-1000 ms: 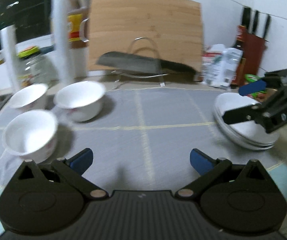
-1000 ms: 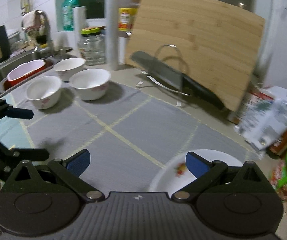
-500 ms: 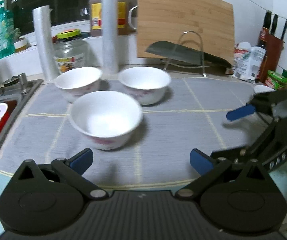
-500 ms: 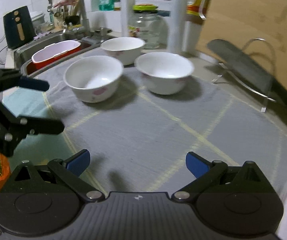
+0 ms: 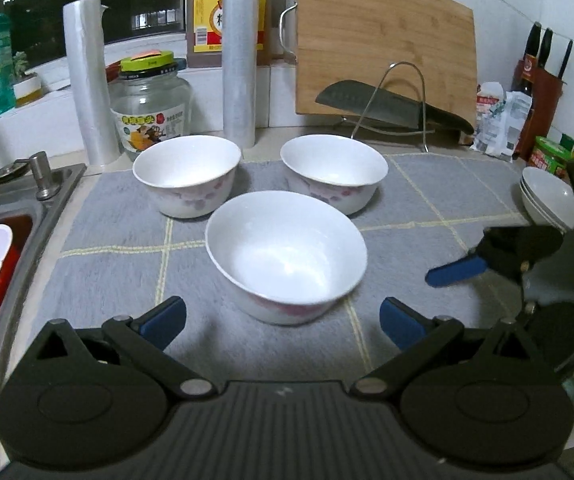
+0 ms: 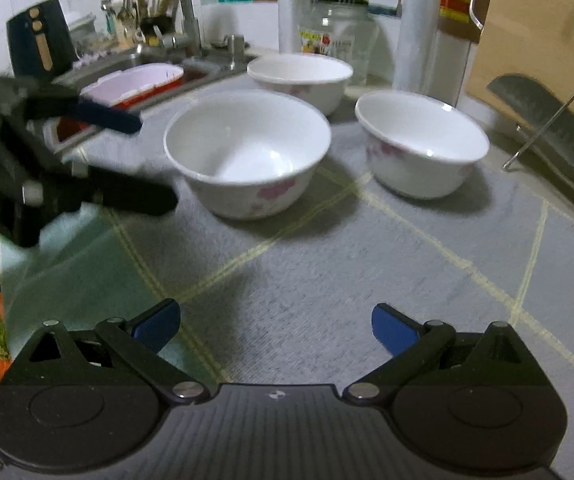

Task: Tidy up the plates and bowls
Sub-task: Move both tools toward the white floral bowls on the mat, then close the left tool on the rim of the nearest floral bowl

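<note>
Three white bowls with pink flowers stand on the grey mat (image 5: 103, 248) that covers the bench: the near bowl (image 5: 286, 256) in the middle of the mat, the back left bowl (image 5: 187, 176) and the back right bowl (image 5: 334, 174) toward the far edge, each a little apart from the others. Near the right edge of the mat sits a stack of shallow plates (image 5: 547, 200). Both tongs are released and hold nothing. The left gripper (image 5: 283, 322) hangs just before the near bowl with its jaws wide apart. The right gripper (image 6: 276, 324) is over bare mat, also spread wide. A knife (image 5: 387, 106) rests on a wire stand before the upright cutting board (image 5: 383, 36).
</note>
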### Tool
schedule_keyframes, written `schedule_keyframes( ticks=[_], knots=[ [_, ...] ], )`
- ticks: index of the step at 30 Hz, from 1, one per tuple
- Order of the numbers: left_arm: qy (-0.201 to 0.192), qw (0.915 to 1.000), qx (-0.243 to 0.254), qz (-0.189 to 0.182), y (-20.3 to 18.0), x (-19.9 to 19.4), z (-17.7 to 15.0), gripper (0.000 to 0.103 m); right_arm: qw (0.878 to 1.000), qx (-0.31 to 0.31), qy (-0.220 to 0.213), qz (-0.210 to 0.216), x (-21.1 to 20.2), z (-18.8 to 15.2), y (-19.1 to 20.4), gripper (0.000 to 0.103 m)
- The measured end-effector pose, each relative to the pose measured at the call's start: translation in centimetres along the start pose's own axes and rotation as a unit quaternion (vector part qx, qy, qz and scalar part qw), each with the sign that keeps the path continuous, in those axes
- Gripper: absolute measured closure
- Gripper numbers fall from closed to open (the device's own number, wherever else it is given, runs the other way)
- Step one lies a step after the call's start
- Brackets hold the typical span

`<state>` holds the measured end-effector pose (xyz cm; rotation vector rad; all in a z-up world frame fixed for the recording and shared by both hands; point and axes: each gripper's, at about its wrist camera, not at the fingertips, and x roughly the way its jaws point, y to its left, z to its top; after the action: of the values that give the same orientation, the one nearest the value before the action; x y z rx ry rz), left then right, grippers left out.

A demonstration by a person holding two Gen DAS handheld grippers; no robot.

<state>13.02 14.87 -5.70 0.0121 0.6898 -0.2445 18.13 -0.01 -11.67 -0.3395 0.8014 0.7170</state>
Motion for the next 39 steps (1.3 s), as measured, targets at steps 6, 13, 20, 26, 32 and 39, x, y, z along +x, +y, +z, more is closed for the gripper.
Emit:
schedule_keyframes(
  ticks=[6, 13, 20, 26, 32, 39],
  knots=[
    [-0.005, 0.9994, -0.017, -0.029, 1.9, 0.8, 1.5, 0.001, 1.0, -0.009, -0.019, -0.007, 0.4, -0.1, 0.7, 0.0],
    [-0.002, 0.9986, -0.002, -0.052, 2.7, 2.3, 3.5, 0.001, 1.0, -0.006, -0.024, -0.01, 1.3, 0.8, 0.7, 0.0],
    [0.014, 0.9974, 0.024, -0.066, 2.9, 3.8, 4.3, 0.001, 0.999, 0.001, -0.051, 0.002, 1.4, 2.2, 1.3, 0.0],
    [0.024, 0.9963, 0.027, -0.078, 3.2, 4.7, 4.4, 0.008, 0.998, -0.018, -0.063, -0.003, 1.8, 3.3, 1.8, 0.001],
    [0.027, 0.9957, 0.027, -0.085, 3.5, 5.1, 4.7, 0.02, 0.997, -0.029, -0.069, 0.002, 2.2, 4.1, 1.7, 0.013],
    [0.031, 0.9953, 0.028, -0.087, 3.5, 5.5, 4.8, 0.03, 0.996, -0.013, -0.084, 0.01, 2.0, 4.5, 1.5, 0.018]
  ],
)
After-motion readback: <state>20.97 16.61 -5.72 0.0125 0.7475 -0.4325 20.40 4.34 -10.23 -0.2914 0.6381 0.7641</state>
